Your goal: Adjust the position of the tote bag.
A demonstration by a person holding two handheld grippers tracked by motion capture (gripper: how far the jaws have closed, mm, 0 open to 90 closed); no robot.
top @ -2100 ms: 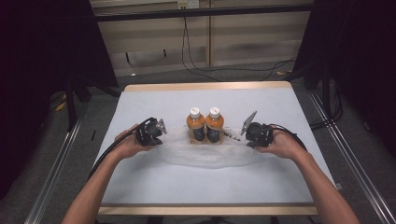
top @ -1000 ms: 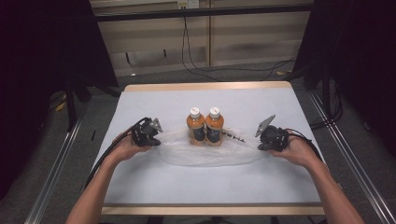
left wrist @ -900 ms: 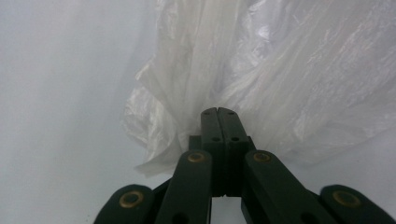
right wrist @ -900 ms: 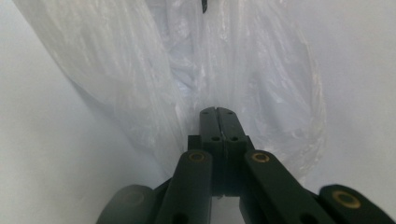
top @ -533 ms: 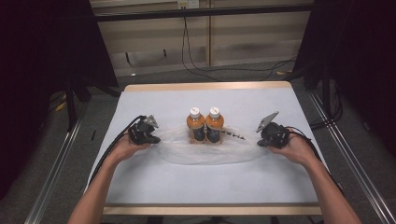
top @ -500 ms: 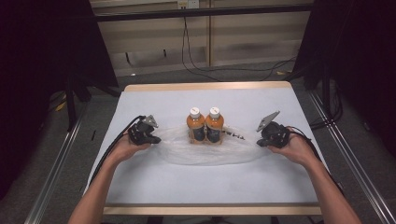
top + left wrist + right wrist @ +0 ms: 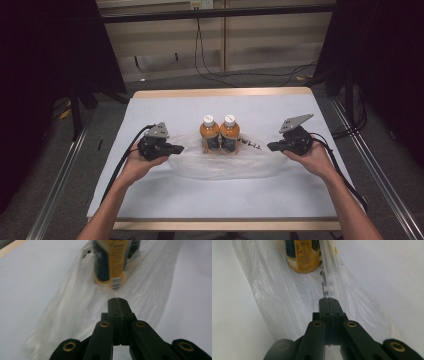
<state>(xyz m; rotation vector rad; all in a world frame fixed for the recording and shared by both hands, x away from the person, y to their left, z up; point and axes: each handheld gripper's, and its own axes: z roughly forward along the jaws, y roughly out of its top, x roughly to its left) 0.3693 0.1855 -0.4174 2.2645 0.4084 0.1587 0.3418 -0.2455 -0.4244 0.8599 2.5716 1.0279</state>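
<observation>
Two orange drink bottles with white caps [image 7: 209, 134] [image 7: 229, 132] stand upright side by side on a clear plastic bag [image 7: 225, 167] spread across the white table [image 7: 200, 200]. At the bag's left end my left gripper [image 7: 180, 148] points right, jaws shut, with the film [image 7: 75, 310] running under its tip [image 7: 117, 300]. The nearer bottle [image 7: 112, 262] stands just beyond it. At the bag's right end my right gripper [image 7: 270, 146] points left, jaws shut [image 7: 328, 299]. A printed fold of the bag [image 7: 274, 297] leads to its tip, with a bottle [image 7: 303, 257] behind.
The table has a wooden far edge [image 7: 225, 92] and bare white cover in front of the bag. Metal rails [image 7: 370, 165] run along both sides on the floor. Black cables [image 7: 210, 65] lie on the floor beyond the table.
My right gripper has moved outward to the right, and the bag's right end has stretched with it. My left gripper has shifted slightly left. The bottles have stayed put.
</observation>
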